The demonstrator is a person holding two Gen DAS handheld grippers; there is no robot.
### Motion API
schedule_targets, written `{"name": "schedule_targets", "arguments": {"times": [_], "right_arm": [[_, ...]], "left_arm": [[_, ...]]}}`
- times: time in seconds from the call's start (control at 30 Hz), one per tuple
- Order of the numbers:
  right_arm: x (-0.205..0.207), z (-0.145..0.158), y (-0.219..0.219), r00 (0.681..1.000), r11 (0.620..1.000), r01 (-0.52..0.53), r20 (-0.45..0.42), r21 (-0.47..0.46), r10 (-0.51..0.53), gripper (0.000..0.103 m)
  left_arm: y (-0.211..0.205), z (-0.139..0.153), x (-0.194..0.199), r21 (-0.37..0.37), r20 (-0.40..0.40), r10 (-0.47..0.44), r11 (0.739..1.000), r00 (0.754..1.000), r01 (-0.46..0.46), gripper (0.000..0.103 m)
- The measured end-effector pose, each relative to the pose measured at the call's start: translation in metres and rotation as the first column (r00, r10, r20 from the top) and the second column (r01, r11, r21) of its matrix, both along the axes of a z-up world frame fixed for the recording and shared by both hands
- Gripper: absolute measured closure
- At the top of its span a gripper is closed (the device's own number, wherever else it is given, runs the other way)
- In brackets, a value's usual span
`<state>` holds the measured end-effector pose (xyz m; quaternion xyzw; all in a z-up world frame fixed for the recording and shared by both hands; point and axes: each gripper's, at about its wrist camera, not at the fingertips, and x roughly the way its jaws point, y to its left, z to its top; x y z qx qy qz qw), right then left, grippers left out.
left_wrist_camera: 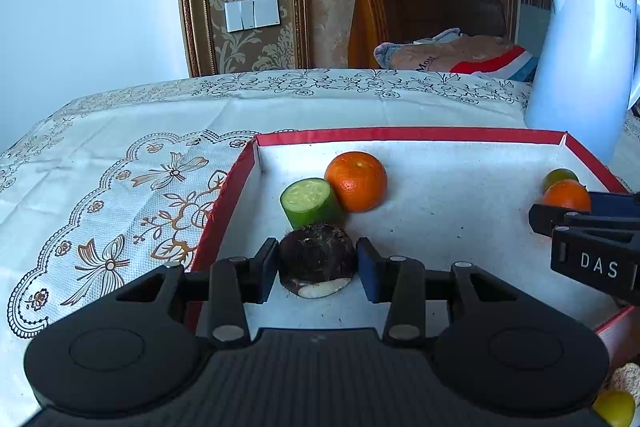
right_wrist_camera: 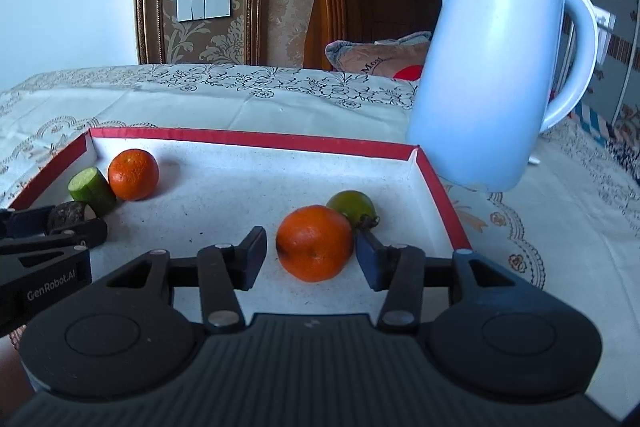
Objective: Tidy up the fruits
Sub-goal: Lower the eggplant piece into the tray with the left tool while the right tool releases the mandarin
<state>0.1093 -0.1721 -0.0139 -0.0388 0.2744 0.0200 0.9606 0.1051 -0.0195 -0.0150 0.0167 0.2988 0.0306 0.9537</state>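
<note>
table: covered by white floral cloth (left_wrist_camera: 120,131)
kettle: white one (right_wrist_camera: 496,67) stood on cloth, just beyond tray's far right corner
tray: red-rimmed, white-lined tray (right_wrist_camera: 248,138) held all the produce
left gripper: left gripper (left_wrist_camera: 318,269) sat low at tray's near left; fingers straddled the taro, left pad touching or nearly so, narrow gap at right; grip could not be confirmed
right gripper: right gripper (right_wrist_camera: 310,253) was parted around near orange, clear gap on left side, no squeeze
near orange: near orange (right_wrist_camera: 315,242) rested on liner, right half
far orange: far orange (left_wrist_camera: 356,181) was at far left, touching cucumber piece
green citrus: green citrus (right_wrist_camera: 352,206) lay just behind near orange
cucumber piece: cucumber piece (left_wrist_camera: 310,202) lay just beyond taro
taro: hairy brown taro (left_wrist_camera: 318,259) lay at near left
</note>
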Motion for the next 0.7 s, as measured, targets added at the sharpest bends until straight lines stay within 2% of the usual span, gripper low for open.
{"name": "schedule_targets", "arguments": {"times": [0.13,0.2,0.23,0.33,0.7], "right_arm": [[-0.003,0.001,0.003,1.000,1.000,-0.002,0.022,-0.025,0.002,0.048],[-0.004,0.001,0.003,1.000,1.000,-0.004,0.019,-0.023,0.005,0.047],[-0.004,0.002,0.003,1.000,1.000,-0.005,0.016,-0.020,0.005,0.042],[-0.007,0.003,0.000,1.000,1.000,0.006,0.027,-0.005,-0.006,0.031],[-0.018,0.003,-0.002,0.999,1.000,0.009,0.040,-0.004,-0.009,0.026]], "left_arm": [[0.002,0.000,0.000,-0.007,-0.001,0.006,1.000,1.000,-0.006,0.058],[0.004,0.000,-0.001,-0.015,-0.003,0.012,1.000,1.000,-0.012,0.047],[0.005,0.000,-0.001,-0.020,-0.002,0.013,1.000,1.000,-0.013,0.046],[0.006,0.000,-0.004,-0.020,0.005,0.014,1.000,1.000,-0.014,0.046],[0.008,0.000,-0.008,-0.019,0.005,0.018,1.000,1.000,-0.018,0.045]]}}
